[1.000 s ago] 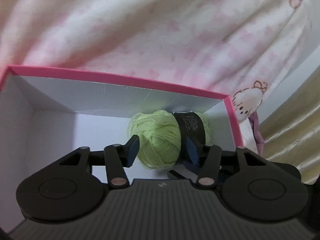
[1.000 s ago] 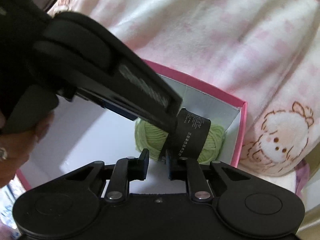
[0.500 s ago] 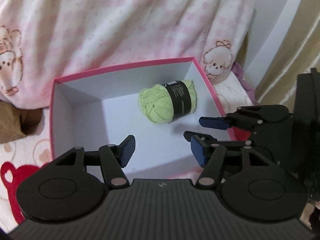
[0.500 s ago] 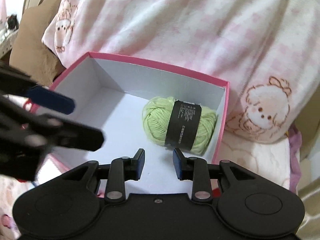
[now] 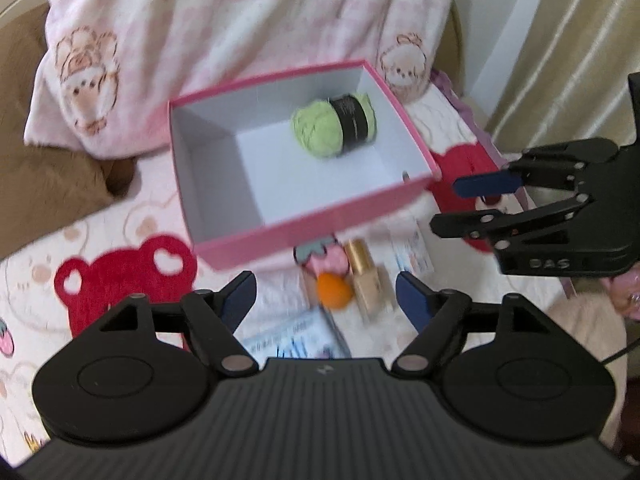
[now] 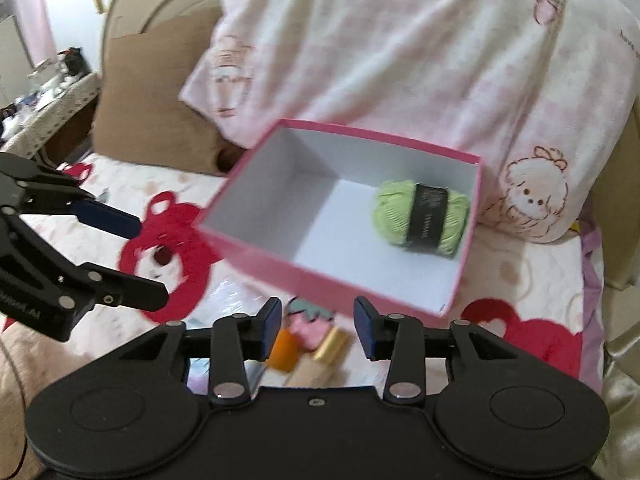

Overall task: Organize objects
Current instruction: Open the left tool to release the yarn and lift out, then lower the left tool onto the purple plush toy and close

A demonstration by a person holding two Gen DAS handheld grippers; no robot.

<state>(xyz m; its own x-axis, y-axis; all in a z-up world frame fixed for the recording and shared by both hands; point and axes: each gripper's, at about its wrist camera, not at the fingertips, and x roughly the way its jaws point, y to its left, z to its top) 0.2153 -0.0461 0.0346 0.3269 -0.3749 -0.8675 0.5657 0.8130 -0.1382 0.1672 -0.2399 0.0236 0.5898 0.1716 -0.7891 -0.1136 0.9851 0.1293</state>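
A pink box (image 5: 316, 228) with a white inside sits on the bed; it also shows in the right wrist view (image 6: 332, 280). A green yarn ball (image 5: 334, 126) with a black label lies in its far right corner, also seen in the right wrist view (image 6: 420, 220). In front of the box lie an orange sponge (image 5: 334, 290), a gold-capped bottle (image 5: 366, 276) and a pink strawberry item (image 5: 322, 258). My left gripper (image 5: 326, 300) is open and empty above them. My right gripper (image 6: 318, 326) is open and empty, to the right of the left one.
A pink-and-white blanket (image 5: 240, 20) is piled behind the box. A brown cushion (image 6: 152, 112) lies at the left. The bedsheet has red bear prints (image 5: 120, 276). Printed paper packets (image 5: 292, 340) lie near the small items. A curtain (image 5: 580, 40) hangs at the right.
Both grippers have pulled back and up from the box, leaving the yarn ball inside. The right gripper has opened wider. The small items in front of the box came into view.
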